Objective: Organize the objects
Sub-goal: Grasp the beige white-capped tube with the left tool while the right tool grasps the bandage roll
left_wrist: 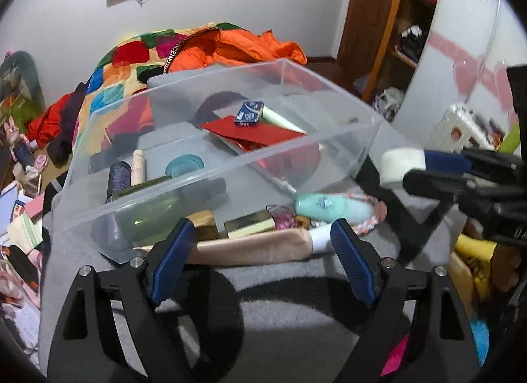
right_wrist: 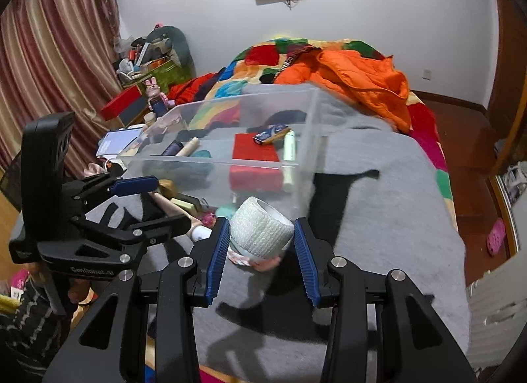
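- Holding a white bandage roll between its blue pads, your right gripper is partly closed, with both pads against the roll's sides; the roll's open end tilts up toward 1 o'clock in the right wrist view.
- From the left wrist view, that same roll sits at 3 o'clock, off the right end of the clear plastic box and apart from it.
- Your left gripper stands wide open — nothing is between its pads, which sit just in front of a pale beige tube with a white cap lying on the grey blanket.
- Just beyond that tube, toward 12 o'clock, lie a mint-green bottle, a gold box and a pink tangle of small items, all outside the box and close against its near wall.
- Inside the box, the right half holds a red booklet with a small blue carton on top and a pale green tube beside it.
- The left half holds a dark cylinder, a cream tube, a round teal lid and a green glass bottle lying flat.
- Behind the box, at 12 o'clock, an orange jacket lies on a patchwork quilt.
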A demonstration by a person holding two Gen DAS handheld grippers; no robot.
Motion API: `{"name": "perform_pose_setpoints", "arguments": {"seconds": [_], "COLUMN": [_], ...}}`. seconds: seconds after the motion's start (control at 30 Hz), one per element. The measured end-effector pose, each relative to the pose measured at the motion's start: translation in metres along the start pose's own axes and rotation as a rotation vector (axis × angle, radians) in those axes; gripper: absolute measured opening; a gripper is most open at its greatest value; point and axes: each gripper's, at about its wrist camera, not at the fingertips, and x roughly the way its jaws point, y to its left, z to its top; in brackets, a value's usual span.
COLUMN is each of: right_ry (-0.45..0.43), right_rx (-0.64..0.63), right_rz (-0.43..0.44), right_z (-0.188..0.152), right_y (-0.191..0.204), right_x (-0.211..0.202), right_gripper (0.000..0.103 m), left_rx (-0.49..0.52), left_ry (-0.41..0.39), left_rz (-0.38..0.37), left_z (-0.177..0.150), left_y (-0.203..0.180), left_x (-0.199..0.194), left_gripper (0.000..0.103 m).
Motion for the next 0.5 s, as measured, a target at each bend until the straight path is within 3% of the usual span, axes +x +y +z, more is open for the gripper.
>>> {"name": "perform_pose_setpoints", "arguments": {"seconds": [0.13,0.2,0.37,0.5], "right_ry": [-0.002,-0.003,0.006,0.016], "right_rx": [-0.002,-0.001,0.000,0.014], "right_rz": [0.023,0.041,0.066,0.077], "right_z": [-0.002,-0.002,-0.004,-0.005], "right_y": [0.003,0.006,0.009,0.009], "right_x": [0.000,0.000,0.003,0.005], "right_gripper": [0.037,0.037,0.037,0.037], "left_rx": [-0.027,-0.001,0.065,0.108], "left_ry": [0.106,0.095,0.095,0.117], "left_rz": [-0.078,-0.033,-0.025,-0.029], "left_z": [-0.014,-0.020,-0.026,-0.017], "left_y": [0.006,0.004,-0.004,-0.004], "left_x": [0.011,0.005,-0.004,0.011], "left_gripper": [0.074,0.074,0.074,0.074]}}
